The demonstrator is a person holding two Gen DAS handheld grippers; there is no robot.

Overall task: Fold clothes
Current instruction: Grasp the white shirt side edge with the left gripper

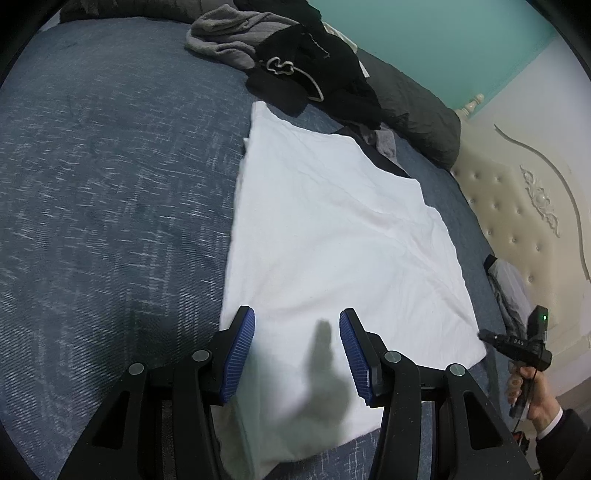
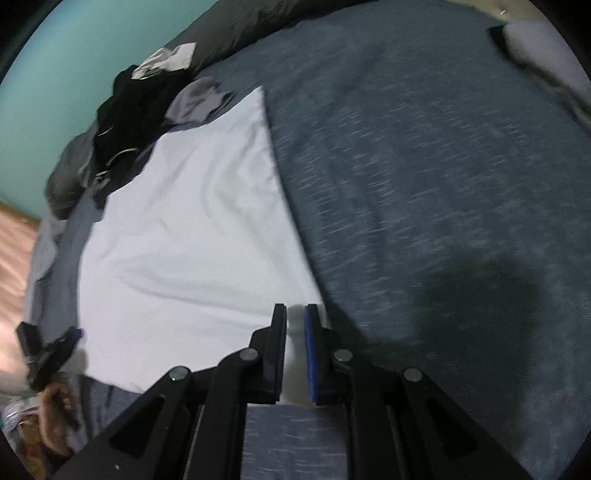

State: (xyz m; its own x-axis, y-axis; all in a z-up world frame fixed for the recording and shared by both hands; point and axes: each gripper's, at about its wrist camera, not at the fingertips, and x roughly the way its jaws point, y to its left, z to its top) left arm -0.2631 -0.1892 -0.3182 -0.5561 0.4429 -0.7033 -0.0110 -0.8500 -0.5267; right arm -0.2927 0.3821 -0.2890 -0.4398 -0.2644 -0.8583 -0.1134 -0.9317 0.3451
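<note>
A white garment [image 1: 332, 229] lies spread flat on the blue bedspread [image 1: 110, 184], with a few soft creases. My left gripper [image 1: 297, 314] hovers over its near edge, blue pads wide apart, open, gripping nothing; its shadow falls on the cloth. In the right wrist view the same garment [image 2: 192, 229] runs up and to the left. My right gripper [image 2: 295, 308] sits at its near right corner, pads almost together with white fabric filling the narrow gap. From the left wrist view, the right gripper [image 1: 482, 336] meets the cloth's right corner, held by a hand [image 1: 532, 395].
A heap of grey clothes [image 1: 229, 33] and black clothes [image 1: 314, 70] lies past the garment's far end. A dark duvet [image 1: 417, 110] and a cream tufted headboard [image 1: 517, 206] line the right side. Bare bedspread [image 2: 424, 184] stretches beyond the garment's right edge.
</note>
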